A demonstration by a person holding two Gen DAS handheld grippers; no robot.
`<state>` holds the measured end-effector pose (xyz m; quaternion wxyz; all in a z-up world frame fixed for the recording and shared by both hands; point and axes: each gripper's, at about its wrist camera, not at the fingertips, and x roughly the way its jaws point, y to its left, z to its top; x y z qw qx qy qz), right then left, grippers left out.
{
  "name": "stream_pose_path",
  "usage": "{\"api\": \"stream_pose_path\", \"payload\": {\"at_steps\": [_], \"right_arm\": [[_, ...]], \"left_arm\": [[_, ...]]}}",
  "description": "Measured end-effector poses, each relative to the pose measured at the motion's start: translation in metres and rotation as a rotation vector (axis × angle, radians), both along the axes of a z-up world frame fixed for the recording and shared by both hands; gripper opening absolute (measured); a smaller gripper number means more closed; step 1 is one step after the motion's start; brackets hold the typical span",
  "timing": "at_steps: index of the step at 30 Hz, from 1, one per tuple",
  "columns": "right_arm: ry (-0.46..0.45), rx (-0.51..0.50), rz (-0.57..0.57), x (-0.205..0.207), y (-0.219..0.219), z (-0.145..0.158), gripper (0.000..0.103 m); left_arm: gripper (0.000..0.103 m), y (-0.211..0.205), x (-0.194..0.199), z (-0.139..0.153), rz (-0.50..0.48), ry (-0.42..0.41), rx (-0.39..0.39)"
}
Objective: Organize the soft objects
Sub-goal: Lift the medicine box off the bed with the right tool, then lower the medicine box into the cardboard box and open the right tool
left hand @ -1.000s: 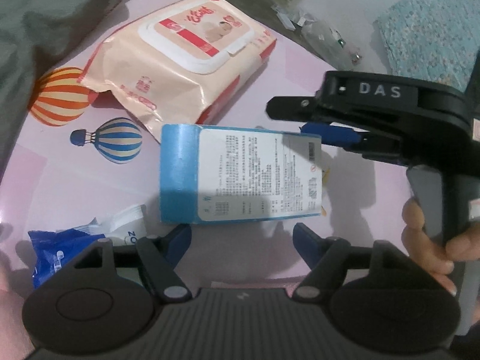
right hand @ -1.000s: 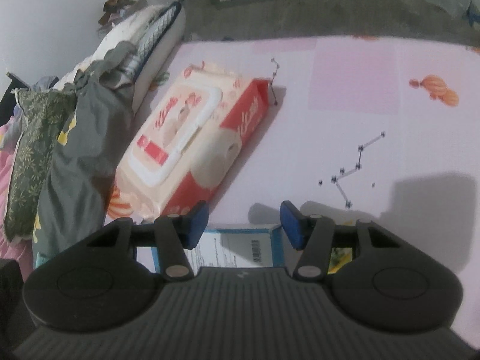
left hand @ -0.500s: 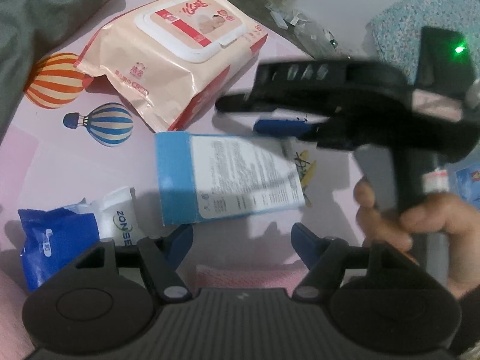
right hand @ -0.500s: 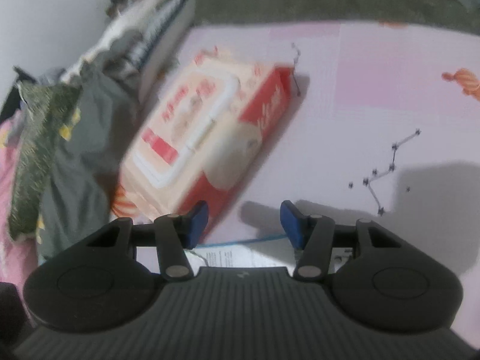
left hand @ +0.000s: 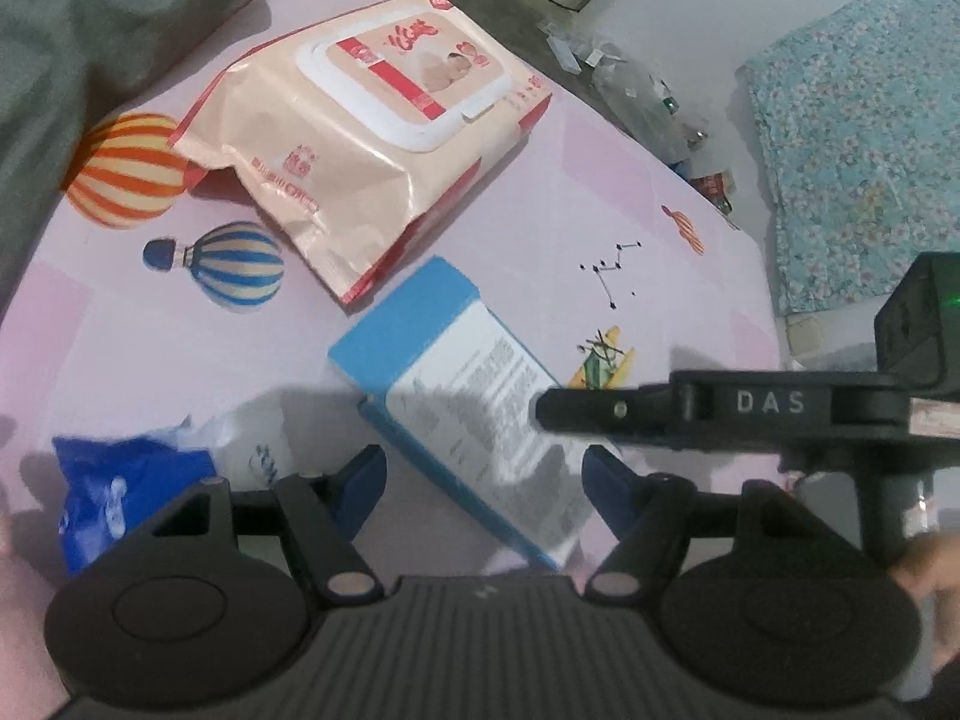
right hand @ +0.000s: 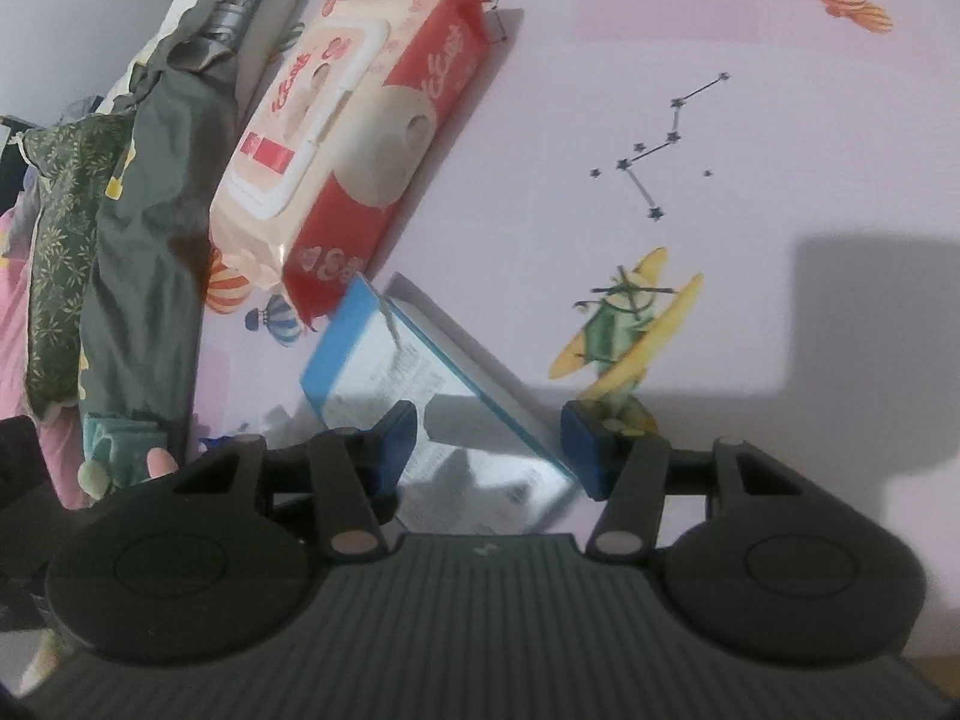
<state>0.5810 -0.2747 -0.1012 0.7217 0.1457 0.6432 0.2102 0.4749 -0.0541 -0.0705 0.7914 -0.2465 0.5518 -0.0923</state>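
A blue box with a white printed label lies on the pink mat, angled; it also shows in the right wrist view. A large peach and red wet-wipes pack lies beyond it, and shows in the right wrist view. A small blue and white tissue packet lies at the lower left. My left gripper is open with the box's near end between its fingers. My right gripper is open, its fingers straddling the box's near end; its black body shows at the right in the left wrist view.
The pink play mat carries balloon and plane prints. Grey and green fabric is piled along the mat's left edge. A floral blue cloth lies at the far right, with clutter beyond the mat.
The box has turned from lying crosswise to a diagonal. The right gripper has swung down and back to the box's near end. The left view has drawn closer.
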Motion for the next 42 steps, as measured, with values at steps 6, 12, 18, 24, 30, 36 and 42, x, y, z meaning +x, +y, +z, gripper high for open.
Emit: {"api": "stream_pose_path", "payload": {"at_steps": [6,12,18,24,30,36,42], "right_arm": [[-0.077,0.001,0.023,-0.001,0.006,0.001,0.051],[-0.107,0.03,0.085,-0.003,0.019,-0.001,0.036],[-0.118,0.074,0.076,-0.012,0.016,0.01,0.026],[-0.169,0.122,0.065,-0.024,0.012,0.047,0.022],[-0.217,0.176,0.028,-0.05,-0.001,0.081,0.022],[-0.278,0.232,-0.005,-0.096,-0.03,0.118,0.021],[-0.399,0.275,-0.094,-0.164,-0.092,0.166,0.021]], "left_arm": [[0.075,-0.004,-0.009,0.0,-0.028,0.009,0.012],[0.074,-0.016,-0.002,-0.005,-0.047,0.014,0.048],[0.074,-0.009,-0.007,0.009,-0.021,-0.014,0.049],[0.074,-0.002,-0.023,0.044,-0.006,-0.097,0.035],[0.074,-0.007,-0.054,0.078,-0.025,-0.167,0.051],[0.074,-0.028,-0.094,0.12,-0.083,-0.241,0.052],[0.074,-0.088,-0.133,0.163,-0.212,-0.334,0.07]]}}
